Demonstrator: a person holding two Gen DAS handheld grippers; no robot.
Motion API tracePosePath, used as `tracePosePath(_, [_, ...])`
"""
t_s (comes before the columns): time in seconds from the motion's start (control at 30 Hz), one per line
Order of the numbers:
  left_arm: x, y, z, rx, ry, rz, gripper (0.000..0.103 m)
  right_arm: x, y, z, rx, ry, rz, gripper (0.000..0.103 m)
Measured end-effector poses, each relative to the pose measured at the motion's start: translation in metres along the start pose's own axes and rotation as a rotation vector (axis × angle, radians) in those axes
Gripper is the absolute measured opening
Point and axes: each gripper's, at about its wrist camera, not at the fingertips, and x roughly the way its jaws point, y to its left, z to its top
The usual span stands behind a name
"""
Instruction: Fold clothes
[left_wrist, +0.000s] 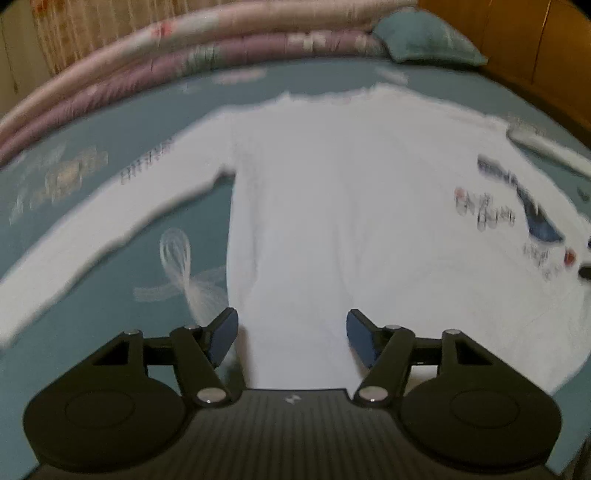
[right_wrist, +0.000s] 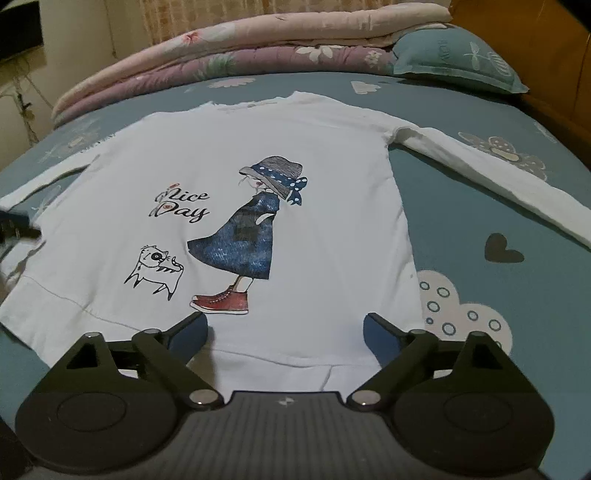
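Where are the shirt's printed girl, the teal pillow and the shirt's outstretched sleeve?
printed girl (right_wrist: 248, 236), right wrist view, on her blue dress.
teal pillow (right_wrist: 458, 59), right wrist view, on its top face.
outstretched sleeve (right_wrist: 498, 177), right wrist view, mid-length of the sleeve.

— Where am I working here?

— A bedroom in a home. In front of me is a bed (right_wrist: 461, 122) with a teal sheet printed with flowers, clouds and a heart.

— What else says bedroom?

— Folded floral quilts (right_wrist: 236, 48) in pink and mauve are stacked along the far side, a teal pillow (right_wrist: 458, 59) lies just beside them, and a wooden headboard (right_wrist: 535, 48) rises to the right. Behind the quilts hangs what looks like a curtain (left_wrist: 92, 29), though it is blurred.
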Motion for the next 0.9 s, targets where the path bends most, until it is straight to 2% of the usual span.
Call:
tracePosePath(0.1, [0.010, -0.004, 0.030, -0.014, -0.052, -0.046, 0.067, 0.010, 0.006, 0.008, 0.001, 0.021, -0.021, 0.103])
tracePosePath(0.17, [0.029, -0.012, 0.047, 0.013, -0.065, -0.059, 0.069, 0.013, 0.007, 0.011, 0.005, 0.025, -0.022, 0.103])
tracePosePath(0.27, [0.065, -0.020, 0.058, 0.029, -0.032, -0.056, 0.069, 0.013, 0.007, 0.011, 0.011, 0.023, -0.023, 0.103])
tracePosePath(0.33, [0.080, -0.016, 0.051, 0.003, 0.001, -0.063, 0.069, 0.013, 0.006, 0.010, 0.007, 0.022, -0.020, 0.103])
tracePosePath(0.43, [0.068, -0.006, 0.029, 0.008, -0.039, -0.079, 0.072, 0.012, 0.004, 0.009, -0.004, 0.020, -0.008, 0.103])
tracePosePath(0.5, [0.054, 0.003, 0.014, -0.005, -0.021, -0.067, 0.076, 0.012, 0.004, 0.008, -0.005, 0.013, -0.006, 0.103])
tracePosePath(0.6, [0.029, 0.010, -0.006, 0.008, 0.020, -0.052, 0.076, 0.013, 0.004, 0.007, -0.005, 0.003, -0.010, 0.103])
tracePosePath(0.7, [0.005, -0.001, -0.012, 0.018, 0.054, -0.034, 0.075, 0.013, 0.006, 0.005, -0.004, -0.008, -0.018, 0.103])
tracePosePath(0.77, [-0.009, -0.017, -0.014, 0.045, 0.001, -0.100, 0.077, 0.013, 0.006, 0.004, -0.004, -0.015, -0.023, 0.103])
tracePosePath(0.83, [-0.011, -0.035, -0.018, 0.099, -0.009, -0.108, 0.078, 0.013, 0.006, 0.005, -0.008, -0.012, -0.020, 0.103])
tracePosePath(0.9, [-0.006, -0.049, -0.024, 0.132, 0.022, -0.083, 0.078, 0.013, 0.005, 0.005, -0.012, -0.008, -0.015, 0.103])
